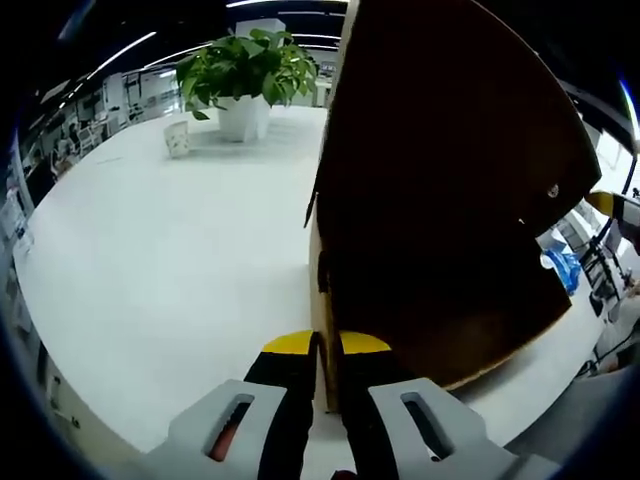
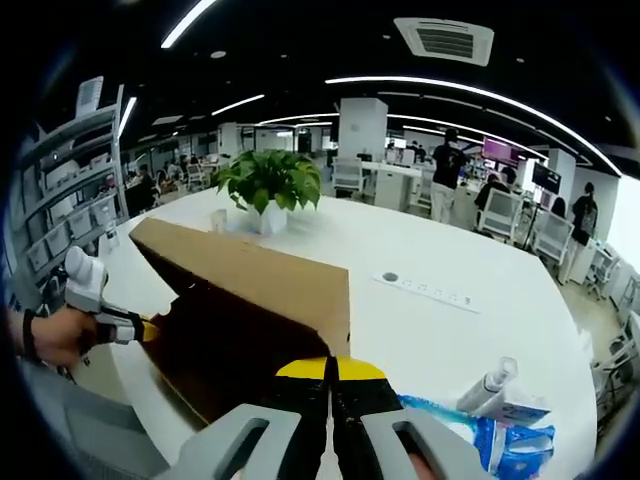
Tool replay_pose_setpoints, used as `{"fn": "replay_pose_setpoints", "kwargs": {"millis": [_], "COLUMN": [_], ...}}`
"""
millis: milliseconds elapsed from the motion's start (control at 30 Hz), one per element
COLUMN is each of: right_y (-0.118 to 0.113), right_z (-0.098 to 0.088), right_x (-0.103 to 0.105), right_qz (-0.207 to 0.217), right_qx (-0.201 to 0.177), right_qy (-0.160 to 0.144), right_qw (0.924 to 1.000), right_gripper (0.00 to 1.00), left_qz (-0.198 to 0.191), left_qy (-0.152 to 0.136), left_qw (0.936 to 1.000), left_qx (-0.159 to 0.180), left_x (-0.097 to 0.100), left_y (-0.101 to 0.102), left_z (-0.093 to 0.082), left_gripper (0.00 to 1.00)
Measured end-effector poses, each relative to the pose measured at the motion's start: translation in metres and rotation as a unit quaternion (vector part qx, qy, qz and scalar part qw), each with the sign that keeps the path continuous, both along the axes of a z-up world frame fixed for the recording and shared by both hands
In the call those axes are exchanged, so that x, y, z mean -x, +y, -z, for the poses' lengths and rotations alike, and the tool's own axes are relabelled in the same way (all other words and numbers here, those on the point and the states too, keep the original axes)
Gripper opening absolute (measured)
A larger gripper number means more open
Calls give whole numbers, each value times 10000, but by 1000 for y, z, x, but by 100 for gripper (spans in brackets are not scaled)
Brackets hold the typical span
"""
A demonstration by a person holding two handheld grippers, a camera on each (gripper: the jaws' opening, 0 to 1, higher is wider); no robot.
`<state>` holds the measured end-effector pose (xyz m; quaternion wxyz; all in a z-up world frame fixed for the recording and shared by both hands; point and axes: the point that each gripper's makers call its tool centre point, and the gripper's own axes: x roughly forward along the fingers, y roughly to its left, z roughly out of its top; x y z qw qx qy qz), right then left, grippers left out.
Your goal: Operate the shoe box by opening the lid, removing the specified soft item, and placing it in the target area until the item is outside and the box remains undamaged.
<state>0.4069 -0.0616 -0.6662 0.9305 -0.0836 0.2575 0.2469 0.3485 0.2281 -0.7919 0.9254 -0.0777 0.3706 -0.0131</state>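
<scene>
The shoe box's brown cardboard lid (image 1: pixel 450 200) stands raised in the left gripper view, its dark inner side facing me. My left gripper (image 1: pixel 326 345) is shut on the lid's thin pale edge, which runs down between the yellow-tipped jaws. In the right gripper view the same lid (image 2: pixel 250 290) slopes from the far left toward me, and my right gripper (image 2: pixel 331 368) is shut on its near corner. The left gripper (image 2: pixel 150 328), held by a hand (image 2: pixel 50 335), pinches the lid's left edge. The box's inside is hidden.
The white table (image 1: pixel 150 260) carries a potted plant (image 1: pixel 245 75) and a small cup (image 1: pixel 177 137) at its far side. A power strip (image 2: pixel 425 290) lies to the right; a white bottle (image 2: pixel 490 385) and a blue packet (image 2: pixel 500 440) sit near right. Office desks and people stand behind.
</scene>
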Motion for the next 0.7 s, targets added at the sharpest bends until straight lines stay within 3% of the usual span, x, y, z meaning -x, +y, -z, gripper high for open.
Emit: {"fn": "replay_pose_setpoints", "kwargs": {"millis": [533, 700], "right_y": [-7, -6], "right_z": [19, 22], "right_x": [14, 17], "right_qz": [152, 164], "right_qx": [-103, -148], "right_qy": [248, 286], "right_qw": [9995, 9993], "right_gripper": [0, 0], "left_qz": [-22, 31], "left_qy": [-88, -159], "left_qw": [9987, 9986], "left_qx": [496, 508], "left_x": [-2, 0], "left_y": [-3, -2], "left_z": [-4, -15], "left_gripper": [8, 6]}}
